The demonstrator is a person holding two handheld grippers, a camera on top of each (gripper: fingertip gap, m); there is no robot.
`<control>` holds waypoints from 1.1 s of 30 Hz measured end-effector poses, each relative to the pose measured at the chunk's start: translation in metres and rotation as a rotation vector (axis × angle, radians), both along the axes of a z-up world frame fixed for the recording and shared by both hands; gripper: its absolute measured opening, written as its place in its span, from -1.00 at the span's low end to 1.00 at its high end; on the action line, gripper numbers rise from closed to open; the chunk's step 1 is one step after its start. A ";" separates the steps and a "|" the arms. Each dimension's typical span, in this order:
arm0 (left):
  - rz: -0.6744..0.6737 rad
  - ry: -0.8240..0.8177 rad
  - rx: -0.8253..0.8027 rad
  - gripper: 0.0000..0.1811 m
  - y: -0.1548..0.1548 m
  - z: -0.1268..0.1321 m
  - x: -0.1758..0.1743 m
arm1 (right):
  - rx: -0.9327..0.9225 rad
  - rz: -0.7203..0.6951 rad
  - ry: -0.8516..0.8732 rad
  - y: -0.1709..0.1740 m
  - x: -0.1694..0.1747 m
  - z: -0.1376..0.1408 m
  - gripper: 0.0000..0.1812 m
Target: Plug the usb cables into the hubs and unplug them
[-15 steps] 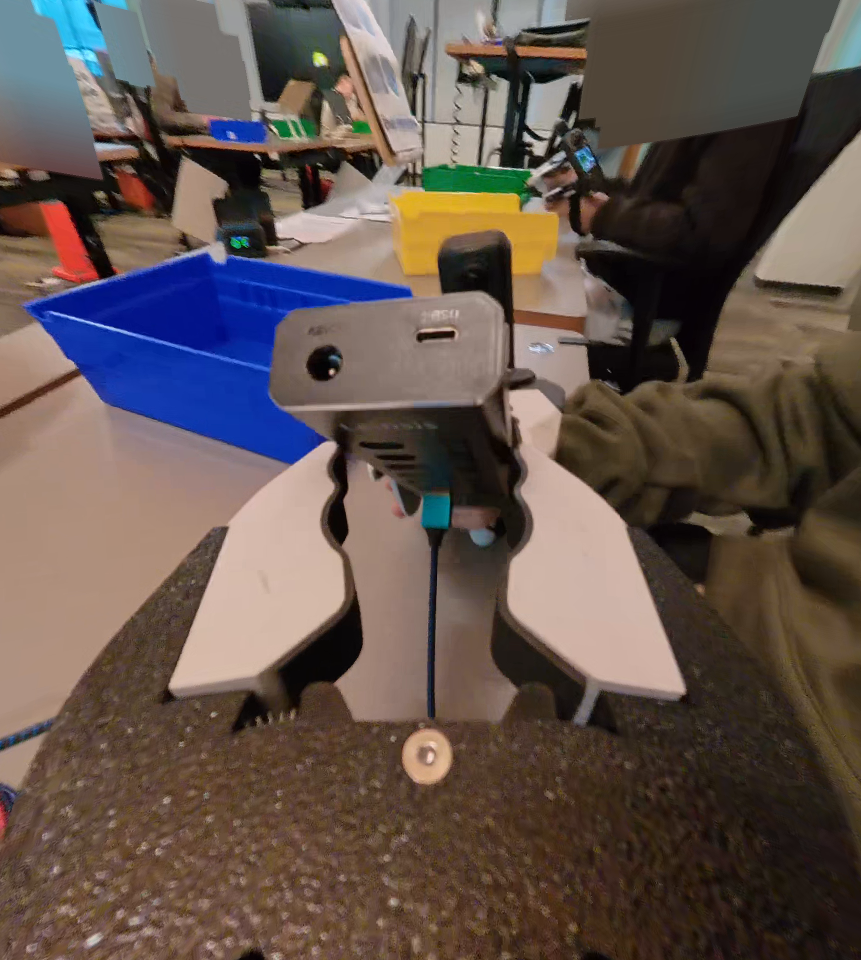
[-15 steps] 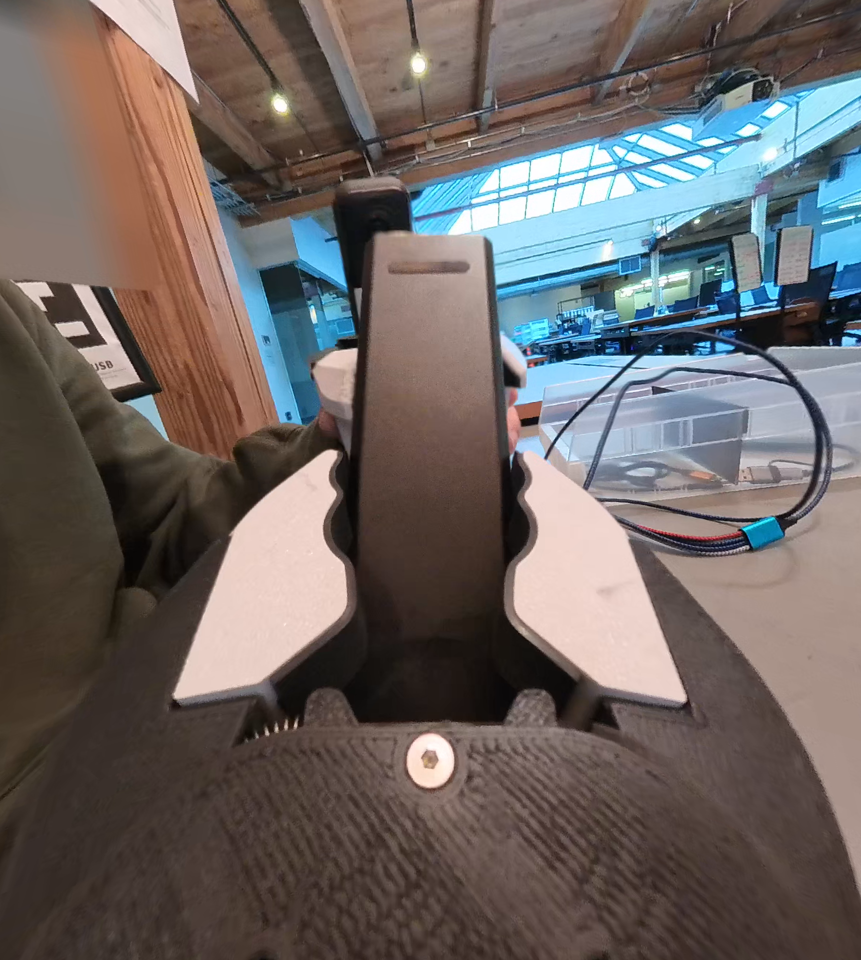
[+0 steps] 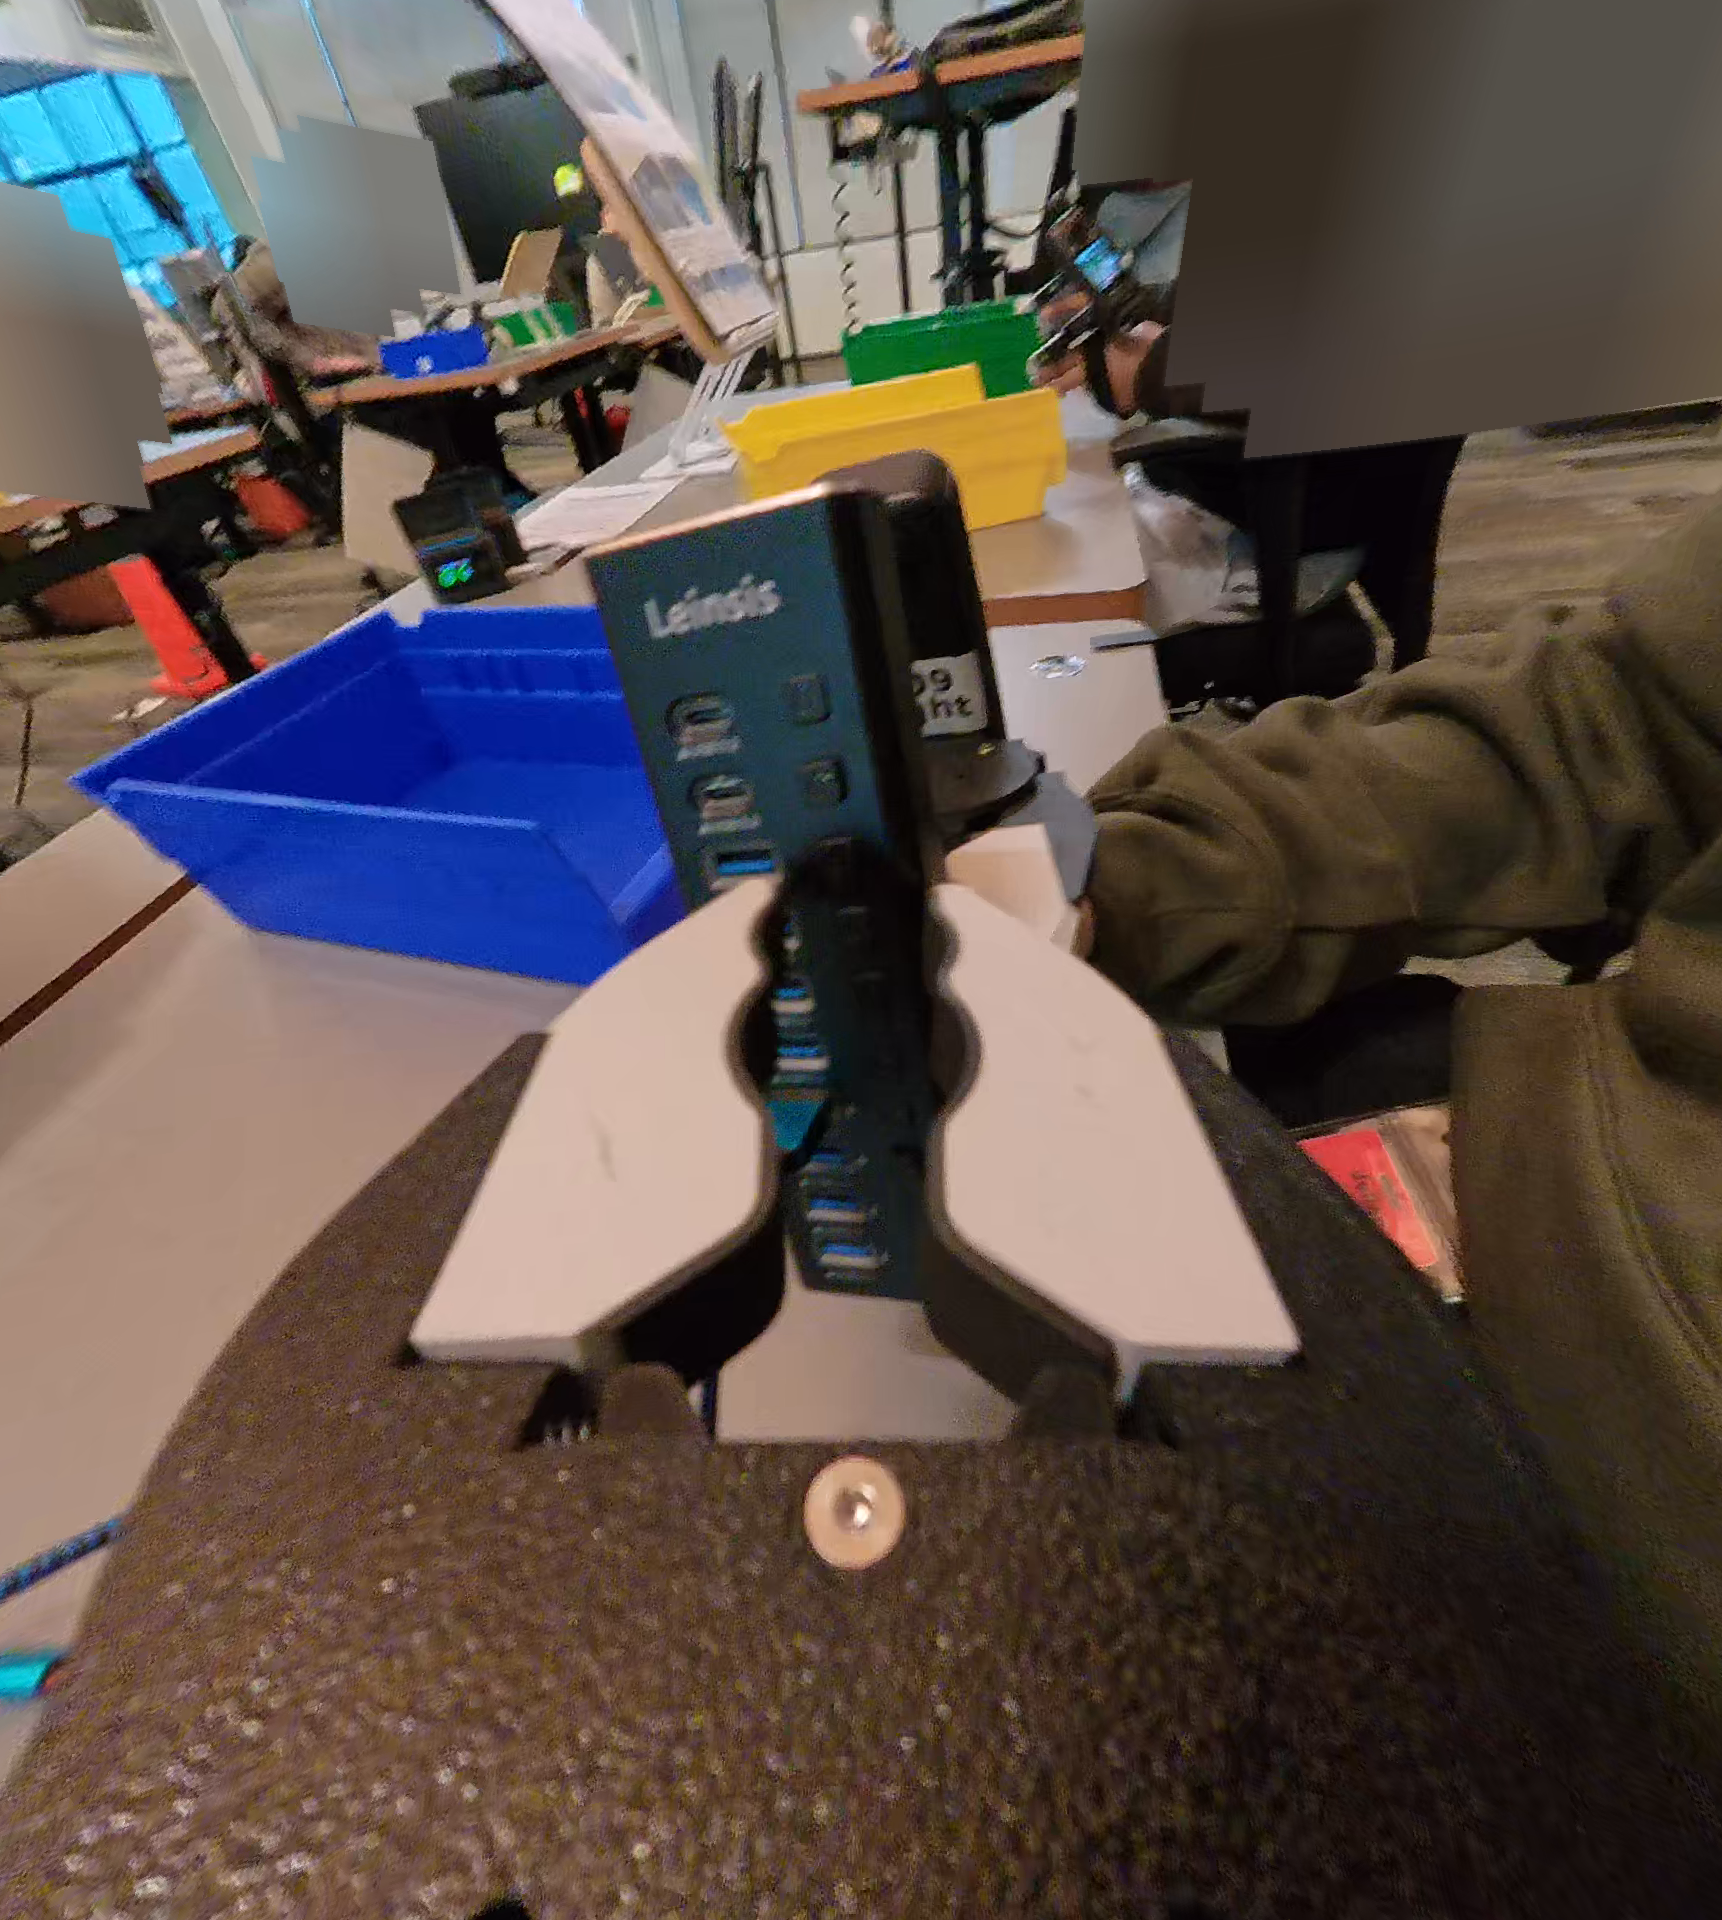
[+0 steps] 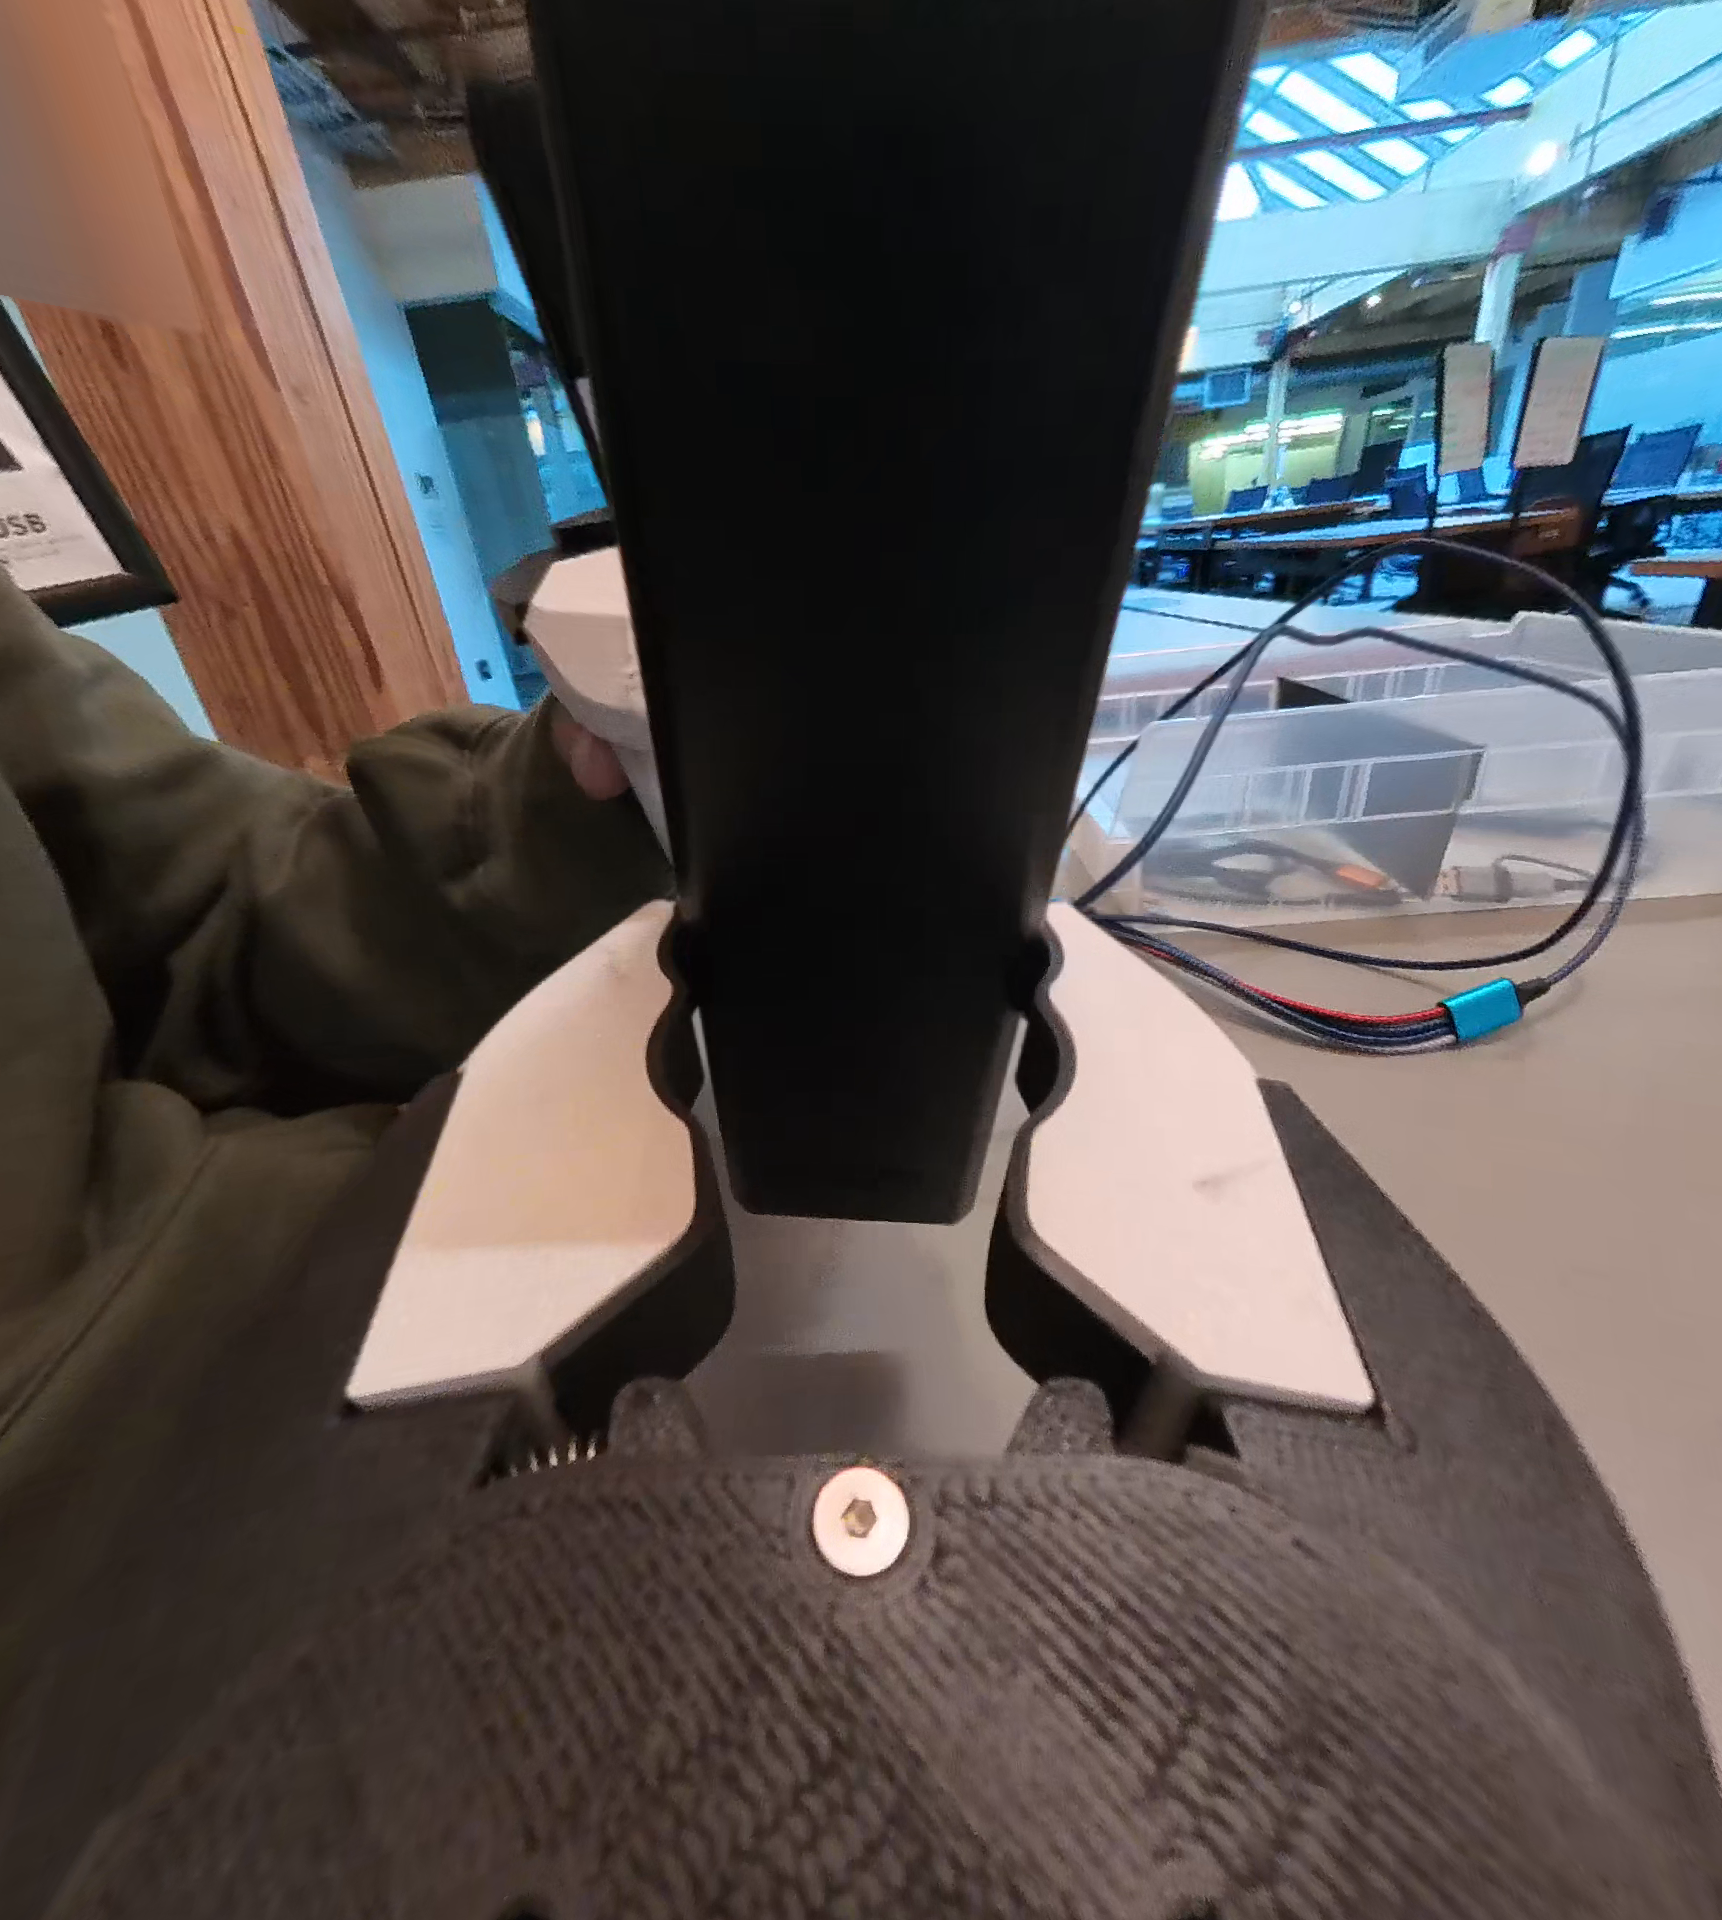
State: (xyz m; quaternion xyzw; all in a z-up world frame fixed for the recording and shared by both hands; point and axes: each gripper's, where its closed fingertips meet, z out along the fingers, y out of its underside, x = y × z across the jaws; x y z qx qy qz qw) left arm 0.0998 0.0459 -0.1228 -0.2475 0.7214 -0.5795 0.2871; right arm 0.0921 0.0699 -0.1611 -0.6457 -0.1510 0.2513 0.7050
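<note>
A black multi-port USB hub (image 3: pixel 753 717) stands upright between my two grippers, with its port face showing in the left wrist view. My left gripper (image 3: pixel 852 914) is closed across the hub's thickness. A teal USB plug (image 3: pixel 797 1120) sits against the port face beside the left finger. My right gripper (image 4: pixel 862 935) is shut on the hub (image 4: pixel 867 582), whose plain back fills that view. The right gripper's camera body (image 3: pixel 940 665) shows behind the hub. A braided multi-cable with a teal sleeve (image 4: pixel 1480 1010) loops on the table.
A blue bin (image 3: pixel 400 810) sits on the table left of the hub, with yellow (image 3: pixel 898 436) and green bins farther back. A clear plastic organiser (image 4: pixel 1459 769) stands behind the cable loop. Olive sleeves (image 3: pixel 1356 831) flank both grippers. A wooden post (image 4: pixel 244 499) is at the left. About 5 cm separates my left fingertips from my right. From the right gripper's tips to the clear plastic organiser (image 4: pixel 1459 769) is close to 30 cm.
The hub has turned from end-on to upright, so its port face now shows. The left jaws have narrowed around it. In the right wrist view the hub is larger and closer.
</note>
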 end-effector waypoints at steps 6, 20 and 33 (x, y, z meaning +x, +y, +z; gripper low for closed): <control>0.034 0.065 -0.130 -0.39 0.006 0.009 0.004 | -0.040 0.035 -0.089 0.003 -0.014 -0.009 -0.34; -0.066 0.006 -0.070 -0.34 -0.011 -0.012 0.004 | -0.049 0.050 -0.093 0.004 -0.018 -0.010 -0.32; -0.081 0.032 -0.138 -0.34 -0.003 -0.017 0.005 | -0.079 0.007 -0.092 0.009 -0.014 -0.013 -0.33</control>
